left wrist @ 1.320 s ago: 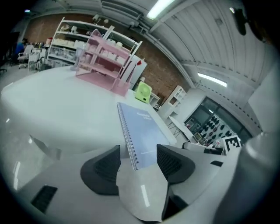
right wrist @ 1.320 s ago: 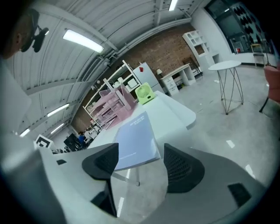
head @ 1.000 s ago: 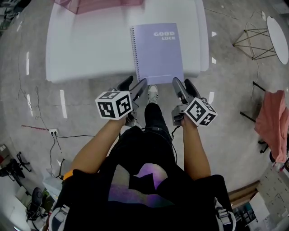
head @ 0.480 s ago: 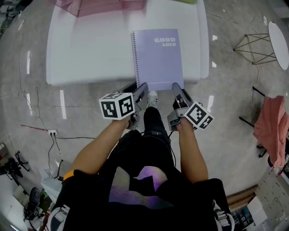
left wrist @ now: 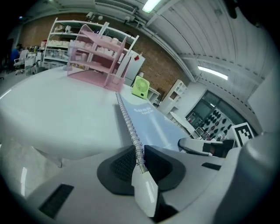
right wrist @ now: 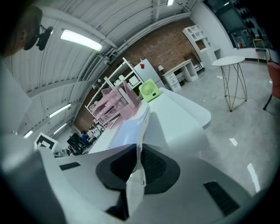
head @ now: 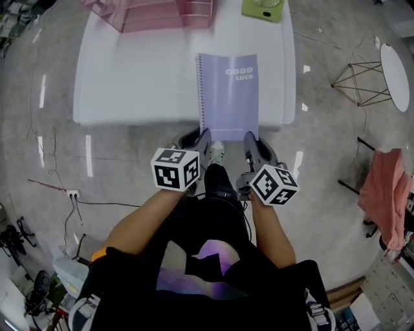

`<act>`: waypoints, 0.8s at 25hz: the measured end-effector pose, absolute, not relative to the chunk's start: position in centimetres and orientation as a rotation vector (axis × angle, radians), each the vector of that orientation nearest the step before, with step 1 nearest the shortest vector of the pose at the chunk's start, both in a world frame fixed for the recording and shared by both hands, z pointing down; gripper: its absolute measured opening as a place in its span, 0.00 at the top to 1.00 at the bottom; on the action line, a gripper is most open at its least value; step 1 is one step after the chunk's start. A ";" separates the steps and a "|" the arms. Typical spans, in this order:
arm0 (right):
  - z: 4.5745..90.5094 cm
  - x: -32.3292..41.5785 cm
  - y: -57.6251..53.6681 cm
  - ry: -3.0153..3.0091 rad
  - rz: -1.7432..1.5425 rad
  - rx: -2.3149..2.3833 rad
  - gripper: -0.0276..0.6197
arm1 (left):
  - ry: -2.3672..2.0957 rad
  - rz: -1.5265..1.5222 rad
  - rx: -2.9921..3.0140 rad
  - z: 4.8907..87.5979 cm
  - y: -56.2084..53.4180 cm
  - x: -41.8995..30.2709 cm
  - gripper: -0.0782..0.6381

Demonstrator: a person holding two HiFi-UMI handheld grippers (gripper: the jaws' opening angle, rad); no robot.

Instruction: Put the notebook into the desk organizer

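Lilac notebook [head: 229, 97] sits by its near corners in the closing left claw [head: 202, 139] and right claw [head: 251, 141], where a shallow pinch on the spiral could slip on lifting.

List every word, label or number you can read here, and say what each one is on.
"GOOD LUCK": white print on the cover of the lilac notebook, read in the head view.
The same print in the left gripper view: too blurred to read.
Black-and-white squares on the left cube and the right cube: patterns only, no letters.
Green fan: no text can be made out.
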State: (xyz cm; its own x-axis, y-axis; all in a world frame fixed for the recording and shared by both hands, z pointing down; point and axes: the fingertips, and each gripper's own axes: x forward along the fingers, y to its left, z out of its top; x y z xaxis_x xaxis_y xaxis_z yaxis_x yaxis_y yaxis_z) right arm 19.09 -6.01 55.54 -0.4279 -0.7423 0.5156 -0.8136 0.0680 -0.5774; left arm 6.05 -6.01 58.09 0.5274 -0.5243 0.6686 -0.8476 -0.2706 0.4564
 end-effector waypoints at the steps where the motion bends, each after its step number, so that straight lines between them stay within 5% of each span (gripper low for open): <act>1: 54.9 19.0 -6.0 -2.246 1.273 1.631 0.89 | -1.124 0.492 1.951 57.6 -6.1 6.1 0.80; 20: 37.6 12.6 -12.7 -2.776 0.864 1.252 0.90 | -1.575 0.246 1.965 40.7 -10.5 0.4 0.81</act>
